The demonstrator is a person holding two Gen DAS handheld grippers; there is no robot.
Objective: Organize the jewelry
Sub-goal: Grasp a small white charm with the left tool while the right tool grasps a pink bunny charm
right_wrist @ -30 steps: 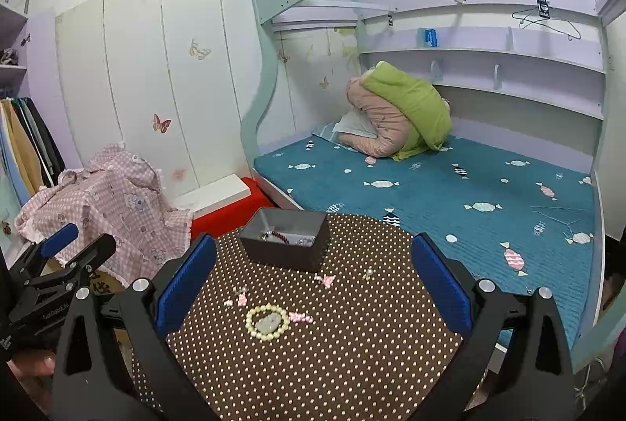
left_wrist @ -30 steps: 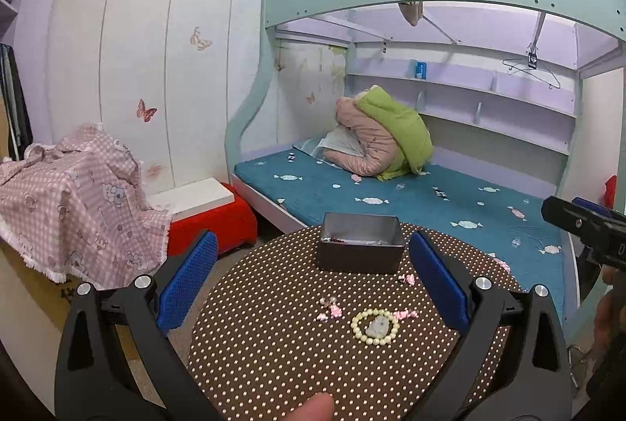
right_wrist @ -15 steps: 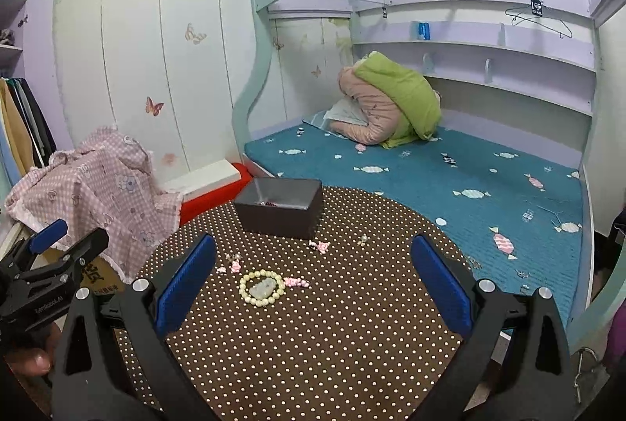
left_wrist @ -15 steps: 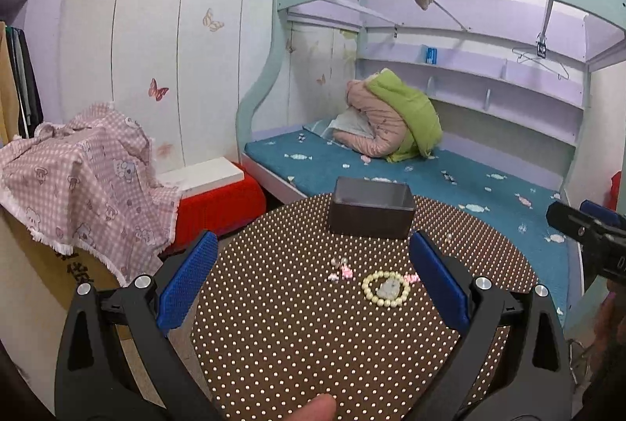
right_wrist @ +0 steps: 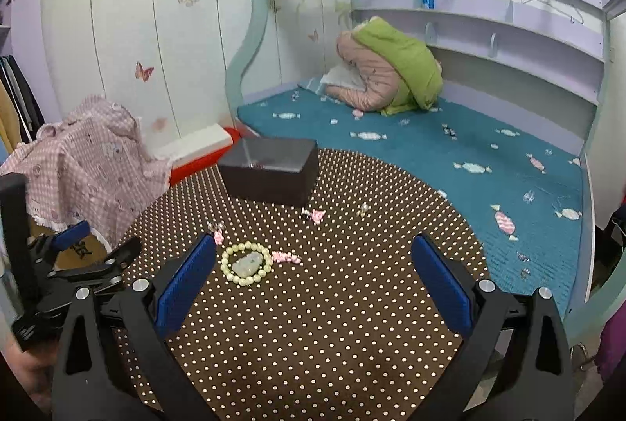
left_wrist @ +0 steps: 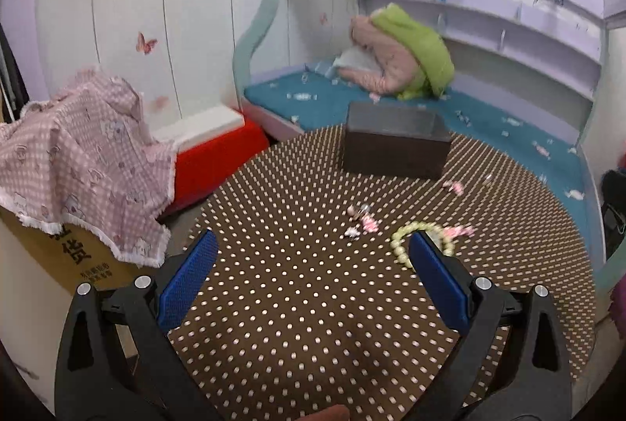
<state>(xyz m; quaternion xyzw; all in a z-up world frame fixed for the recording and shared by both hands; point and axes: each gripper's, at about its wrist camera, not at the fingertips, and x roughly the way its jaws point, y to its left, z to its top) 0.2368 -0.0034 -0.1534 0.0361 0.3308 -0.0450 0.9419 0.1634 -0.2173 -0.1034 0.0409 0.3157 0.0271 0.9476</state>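
On dotted table (right_wrist: 332,323): bead bracelet (right_wrist: 246,263) near dark box (right_wrist: 270,170); my left gripper (left_wrist: 309,276) and right gripper (right_wrist: 313,276) both spread wide, empty.

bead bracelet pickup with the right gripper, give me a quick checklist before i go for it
1. Right gripper jaws open and empty: ok.
2. Bead bracelet lying flat on the dotted table, fully in view: ok.
3. Pale pendant inside the ring could get caught: not ok.
4. Pink piece close beside the bracelet: not ok.
5. Dark box open on top: ok.
6. Left gripper clear of the bracelet: cannot tell.
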